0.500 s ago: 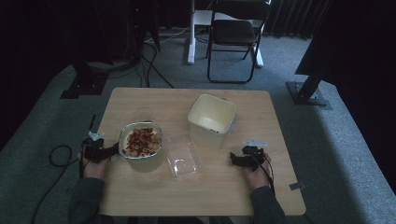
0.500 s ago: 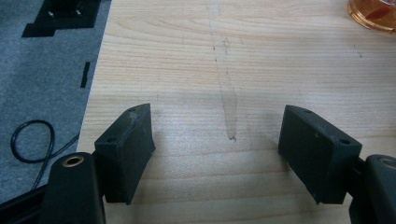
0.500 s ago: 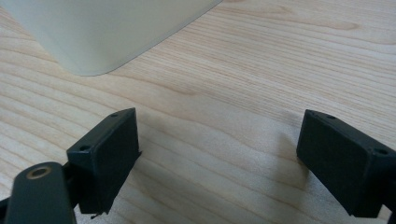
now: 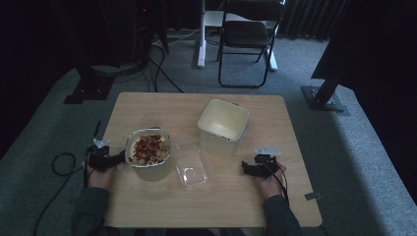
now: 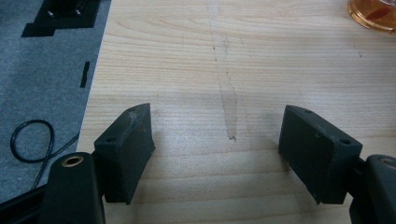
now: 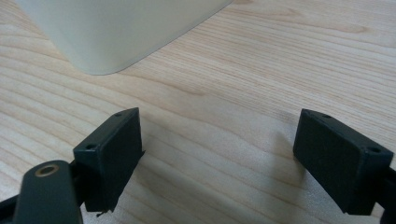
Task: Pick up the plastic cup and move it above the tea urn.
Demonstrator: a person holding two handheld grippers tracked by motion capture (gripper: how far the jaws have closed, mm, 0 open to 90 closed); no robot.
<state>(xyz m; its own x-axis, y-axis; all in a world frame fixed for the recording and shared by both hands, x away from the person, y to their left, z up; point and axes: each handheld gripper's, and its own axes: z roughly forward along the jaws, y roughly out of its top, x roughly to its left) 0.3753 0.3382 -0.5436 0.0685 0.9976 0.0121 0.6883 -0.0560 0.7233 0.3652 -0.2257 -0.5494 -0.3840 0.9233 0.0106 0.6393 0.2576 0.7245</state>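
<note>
A pale bowl (image 4: 147,150) heaped with red and white food pieces stands at the table's left front. My left gripper (image 4: 117,159) rests just left of it, open, with bare wood between its jaws (image 5: 217,116). A flat clear plastic lid (image 4: 192,169) lies right of the bowl. Behind that lid stands an empty cream square tub (image 4: 222,125), whose corner (image 6: 116,32) fills the top left of the right gripper view. My right gripper (image 4: 247,168) lies on the table right of the lid, open and empty (image 6: 219,119).
The wooden table (image 4: 275,128) is bare at its right and front. Its left edge runs beside my left gripper, with grey carpet and a black cable (image 5: 28,140) below. An amber see-through vessel (image 5: 373,14) sits far ahead. A folding chair (image 4: 248,34) stands beyond the table.
</note>
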